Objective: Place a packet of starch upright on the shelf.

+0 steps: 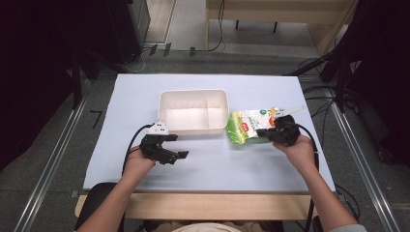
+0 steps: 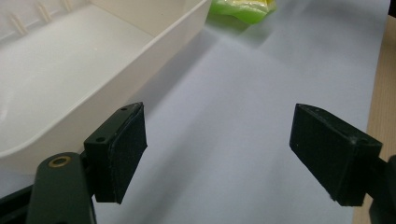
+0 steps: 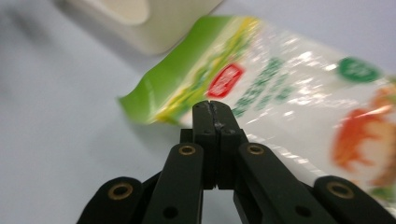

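The right gripper (image 1: 263,131) pinches the near edge of the bag (image 1: 251,125), right of frame centre, just beside the tub (image 1: 193,112). The left gripper (image 1: 175,146) hovers spread over bare table (image 1: 217,164) at lower left. The pinch catches only thin film at the rim; on a lift the bag may slip free or sag against the tub wall.

White-topped table (image 1: 212,164) with wooden front edge, grey floor (image 1: 43,159) around it, metal rails at 3 (image 1: 360,154) and 9 o'clock, black cables (image 1: 220,29) on floor at 12, dark equipment at 10 and 2, wooden furniture at 1
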Tool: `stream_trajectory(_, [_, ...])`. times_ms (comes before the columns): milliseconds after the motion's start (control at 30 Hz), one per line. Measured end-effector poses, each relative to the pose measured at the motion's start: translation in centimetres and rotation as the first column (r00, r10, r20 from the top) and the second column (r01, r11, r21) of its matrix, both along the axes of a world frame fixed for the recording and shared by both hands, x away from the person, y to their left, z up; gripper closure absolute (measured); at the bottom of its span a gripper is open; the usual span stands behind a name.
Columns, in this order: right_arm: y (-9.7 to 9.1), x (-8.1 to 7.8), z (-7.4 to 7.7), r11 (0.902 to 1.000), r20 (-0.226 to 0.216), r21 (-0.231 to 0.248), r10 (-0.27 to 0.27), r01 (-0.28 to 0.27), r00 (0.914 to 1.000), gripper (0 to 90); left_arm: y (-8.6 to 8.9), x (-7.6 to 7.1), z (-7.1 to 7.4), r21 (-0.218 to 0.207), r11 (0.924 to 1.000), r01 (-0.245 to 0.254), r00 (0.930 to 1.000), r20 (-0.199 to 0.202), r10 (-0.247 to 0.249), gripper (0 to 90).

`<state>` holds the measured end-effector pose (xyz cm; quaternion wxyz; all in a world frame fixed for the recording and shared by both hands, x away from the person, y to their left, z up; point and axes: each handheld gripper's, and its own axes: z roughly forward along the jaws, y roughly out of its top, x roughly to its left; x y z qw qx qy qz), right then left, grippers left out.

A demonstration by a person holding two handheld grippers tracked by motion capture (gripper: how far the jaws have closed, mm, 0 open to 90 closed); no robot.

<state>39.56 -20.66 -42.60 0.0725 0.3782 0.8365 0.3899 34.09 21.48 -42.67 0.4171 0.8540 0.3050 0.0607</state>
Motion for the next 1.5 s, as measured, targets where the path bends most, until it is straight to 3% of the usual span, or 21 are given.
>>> stream_trajectory(100, [-0.6,1.0,0.6,0.9995,0.022,-0.007,-0.032,0.032,0.9992,90.0,0.0,-0.1,0.0,0.004,1.0,-0.005,1.0,0.002,0.005,19.5])
stream_trajectory(233, [-2.2,5.0,0.4,0.9943,0.019,-0.019,-0.104,0.104,0.9944,90.0,0.5,-0.5,0.0,0.008,0.9998,-0.019,0.9998,0.006,0.019,19.5])
stream_trajectory(300, [-2.4,5.5,0.3,0.9934,0.012,-0.017,-0.113,0.113,0.9935,90.0,0.6,-0.6,0.0,0.007,0.9997,-0.022,0.9997,0.005,0.022,19.5])
stream_trajectory(333, [-2.9,7.0,0.0,0.992,0.001,-0.013,-0.126,0.126,0.9921,90.0,0.8,-0.9,-0.1,0.006,0.9996,-0.026,0.9996,0.005,0.026,19.5])
stream_trajectory(467, [-3.6,9.3,-0.6,0.9847,0.011,-0.025,-0.172,0.172,0.985,90.0,1.2,-1.4,-0.1,0.006,0.9992,-0.039,0.9992,0.01,0.039,19.5])
stream_trajectory(667, [-4.1,11.5,-1.9,0.9761,0.002,-0.049,-0.212,0.212,0.9773,90.0,1.8,-1.9,0.0,0.012,0.9982,-0.059,0.9982,0.012,0.059,19.5])
stream_trajectory(700, [-4.4,12.0,-2.5,0.9737,-0.018,-0.058,-0.222,0.22,0.975,90.0,1.9,-2.0,0.0,0.004,0.9979,-0.065,0.9978,0.012,0.064,19.5])
stream_trajectory(833, [-4.9,12.3,-3.5,0.9733,-0.05,-0.035,-0.228,0.227,0.9723,90.0,2.0,-2.1,0.0,0.007,0.9974,-0.071,0.9974,0.011,0.071,19.5])
stream_trajectory(1000, [-4.7,12.1,-3.9,0.9748,-0.054,-0.043,-0.221,0.219,0.9738,90.0,1.9,-2.0,-0.1,0.008,0.998,-0.063,0.9979,0.014,0.063,19.5])
stream_trajectory(1500, [-5.7,10.2,-3.9,0.9713,-0.073,-0.055,-0.235,0.231,0.9693,90.0,1.4,-1.3,0.1,-0.002,0.9991,-0.042,0.999,0.014,0.042,19.5])
